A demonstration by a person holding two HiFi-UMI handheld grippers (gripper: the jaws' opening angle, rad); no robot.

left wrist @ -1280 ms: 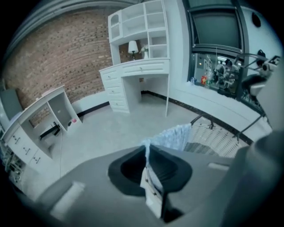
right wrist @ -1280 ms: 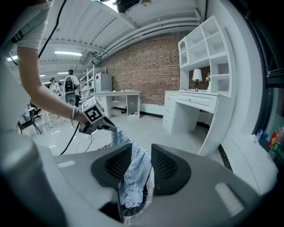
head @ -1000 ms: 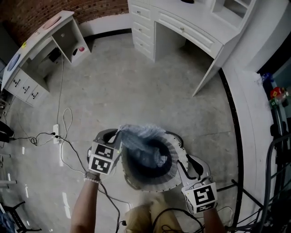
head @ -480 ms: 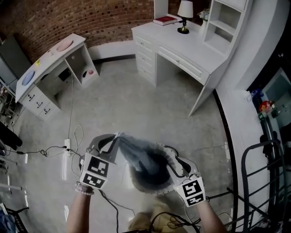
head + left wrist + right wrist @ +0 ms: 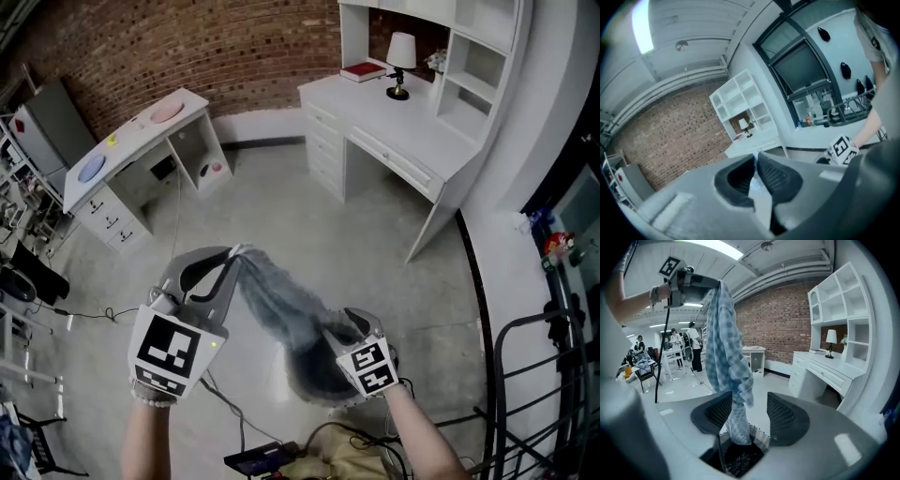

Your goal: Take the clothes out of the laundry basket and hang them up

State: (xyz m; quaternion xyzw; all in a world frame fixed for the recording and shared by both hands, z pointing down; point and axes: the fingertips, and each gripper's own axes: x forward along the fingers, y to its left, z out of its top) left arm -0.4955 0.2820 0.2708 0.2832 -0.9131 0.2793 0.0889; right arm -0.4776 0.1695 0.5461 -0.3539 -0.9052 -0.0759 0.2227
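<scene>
**Checked cloth lifted out of the basket, held at the top by the left gripper**

A person stands over a basket (image 5: 314,386) on a pale floor (image 5: 281,206), with a gripper in each hand. The left gripper (image 5: 236,251) is held high and clenched on the top end of a blue-and-white checked cloth (image 5: 277,305). In the left gripper view its two jaws sit almost together, with a thin strip of pale fabric pinched between them.

From that grip the cloth hangs in a loose twist, down and across to the right gripper (image 5: 339,326). That gripper sits lower, just above the basket. Its jaws have just been opening and now stand wide apart. The lower part of the cloth hangs between them, close to one jaw, but neither jaw presses on it. The tail of the cloth drops into the basket, whose dark inside and pale holed rim show below the jaws.

Behind is a brick wall (image 5: 187,47). A white desk (image 5: 403,122) stands against it with a lamp (image 5: 401,52) on top. A second, smaller desk (image 5: 141,141) stands to the left. In the right gripper view, people (image 5: 679,350) stand at tables far off.
</scene>
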